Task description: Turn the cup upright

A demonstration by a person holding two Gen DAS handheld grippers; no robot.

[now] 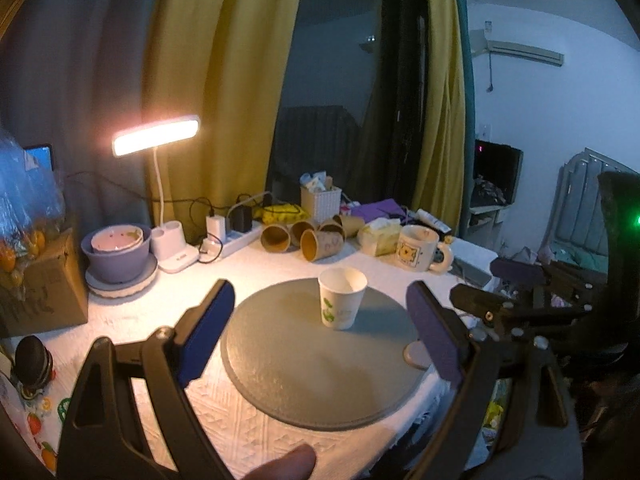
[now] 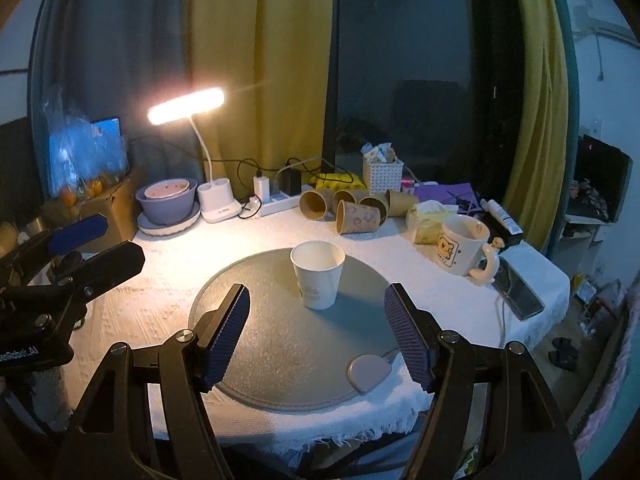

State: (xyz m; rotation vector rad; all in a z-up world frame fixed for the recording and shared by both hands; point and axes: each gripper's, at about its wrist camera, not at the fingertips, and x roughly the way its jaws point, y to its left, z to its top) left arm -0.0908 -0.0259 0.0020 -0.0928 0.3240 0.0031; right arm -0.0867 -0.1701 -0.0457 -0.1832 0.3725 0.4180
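Print on the white paper cup (image 2: 318,274) ahead of the right jaws too blurred to read, a grey tab (image 1: 416,354) partly hidden behind the left gripper's (image 1: 320,330) right finger, contents of the white basket (image 2: 382,176) far beyond too small to identify, a label at the frame's left edge cut off mid-word

Both the left gripper (image 1: 320,332) and right gripper (image 2: 316,334) have black plastic frames with triangular cutouts, silver screws, 2 ribbed blue finger pads (image 2: 226,332), and white lettering.
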